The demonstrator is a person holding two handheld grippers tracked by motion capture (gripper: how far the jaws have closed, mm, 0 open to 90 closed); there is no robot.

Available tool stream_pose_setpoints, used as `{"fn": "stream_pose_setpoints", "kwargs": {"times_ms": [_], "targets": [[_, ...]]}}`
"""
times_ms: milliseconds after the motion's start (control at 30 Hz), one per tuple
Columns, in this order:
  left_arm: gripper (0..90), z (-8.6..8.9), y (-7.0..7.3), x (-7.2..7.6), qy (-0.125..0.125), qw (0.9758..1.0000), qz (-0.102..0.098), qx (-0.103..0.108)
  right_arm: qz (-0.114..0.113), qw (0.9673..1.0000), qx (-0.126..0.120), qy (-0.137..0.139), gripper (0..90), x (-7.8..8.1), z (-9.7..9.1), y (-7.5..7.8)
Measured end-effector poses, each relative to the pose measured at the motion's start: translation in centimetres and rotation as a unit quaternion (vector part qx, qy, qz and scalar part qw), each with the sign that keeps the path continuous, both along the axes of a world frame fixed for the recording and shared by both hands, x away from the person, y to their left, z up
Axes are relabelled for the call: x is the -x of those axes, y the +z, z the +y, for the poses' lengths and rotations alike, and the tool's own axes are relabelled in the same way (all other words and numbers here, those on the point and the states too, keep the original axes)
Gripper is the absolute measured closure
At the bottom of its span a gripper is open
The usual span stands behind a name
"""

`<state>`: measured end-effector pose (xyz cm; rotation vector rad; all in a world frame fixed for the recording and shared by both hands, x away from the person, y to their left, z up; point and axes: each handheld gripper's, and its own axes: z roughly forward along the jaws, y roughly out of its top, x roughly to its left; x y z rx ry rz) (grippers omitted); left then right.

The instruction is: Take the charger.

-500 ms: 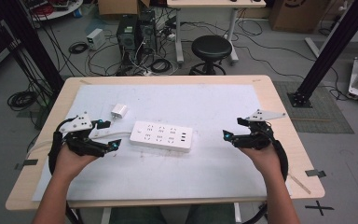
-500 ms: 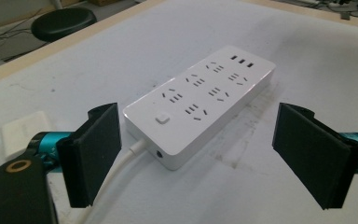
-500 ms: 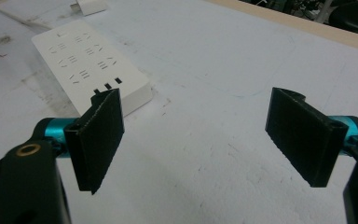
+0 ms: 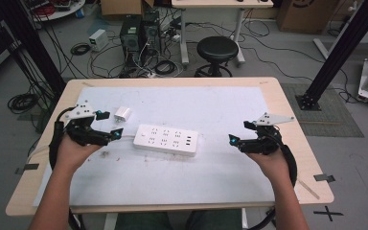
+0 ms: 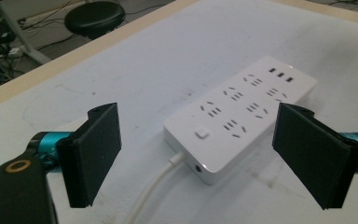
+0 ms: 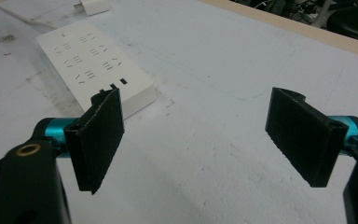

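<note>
Nearest the person, two forearms come in over the table's front edge, each hand gripping a tool. The left gripper (image 4: 106,127) sits at the table's left side with its jaws spread wide and nothing between them; it points toward the power strip (image 4: 166,139), just short of that strip's left end. In the left gripper view the strip (image 5: 240,109) lies ahead between the two open pads, its switch end and white cable (image 5: 156,186) closest to the camera, not touched by either pad. The right gripper (image 4: 239,133) rests at the table's right side, jaws also wide and empty, aimed left at the strip's other end but well apart from it. In the right gripper view the strip (image 6: 93,65) lies off to the left beyond the left pad, with bare white mat (image 6: 223,84) between the pads. The strip lies flat near the middle of the mat (image 4: 196,177), socket face up. Just beyond its left end sits a small white adapter (image 4: 122,114), apart from the strip. Past the table (image 4: 287,110) stand a black stool (image 4: 217,50) and tangled floor cables.
</note>
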<state>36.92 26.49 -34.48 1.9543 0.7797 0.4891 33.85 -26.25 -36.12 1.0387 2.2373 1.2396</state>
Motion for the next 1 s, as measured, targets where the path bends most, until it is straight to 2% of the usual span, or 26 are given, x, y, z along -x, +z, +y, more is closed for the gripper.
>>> {"fn": "stream_pose_setpoints", "kwargs": {"times_ms": [100,200,300,400,467,500,533,667,700,733,767,1000], "targets": [[15.5,-0.1,0.1,-1.8,0.028,0.9996,0.005,0.001,0.002,1.0000,0.002,-0.002,19.7,-0.1,0.0,0.0],[15.5,-0.4,0.0,-3.8,0.049,0.9987,0.013,-0.010,0.006,1.0000,0.005,-0.005,19.7,-0.2,0.0,-0.1],[15.5,-0.6,-0.6,-5.9,0.068,0.9968,0.035,-0.023,0.008,0.9999,0.003,-0.007,19.7,-0.4,0.0,-0.4],[15.5,-0.6,-1.5,-7.8,0.089,0.9949,0.044,-0.015,0.014,0.9999,0.004,-0.007,19.7,-0.6,0.1,-0.8],[15.5,-0.5,-1.8,-8.2,0.093,0.9945,0.047,-0.012,0.016,0.9998,0.005,-0.010,19.7,-0.6,0.1,-0.9],[15.5,-0.4,-3.4,-9.9,0.116,0.9910,0.067,-0.014,0.018,0.9998,0.005,-0.013,19.7,-0.6,0.1,-1.1],[15.5,-0.4,-3.4,-9.9,0.116,0.9910,0.067,-0.014,0.018,0.9998,0.005,-0.013,19.7,-0.6,0.1,-1.1],[15.5,-0.5,-5.3,-11.6,0.127,0.9874,0.089,-0.030,0.018,0.9996,0.006,-0.018,19.7,-0.6,-0.1,-1.4],[15.5,-0.5,-5.3,-11.6,0.127,0.9874,0.089,-0.030,0.018,0.9996,0.006,-0.018,19.7,-0.6,-0.1,-1.4],[15.5,-0.6,-6.2,-12.2,0.134,0.9850,0.101,-0.037,0.017,0.9996,0.006,-0.021,19.7,-0.6,-0.1,-1.5],[15.5,-0.6,-6.6,-12.4,0.140,0.9839,0.104,-0.040,0.019,0.9995,0.006,-0.024,19.7,-0.7,-0.1,-1.7],[15.5,-0.5,-8.1,-13.0,0.155,0.9785,0.120,-0.065,0.021,0.9993,0.008,-0.029,19.7,-0.9,0.2,-1.9]]}}
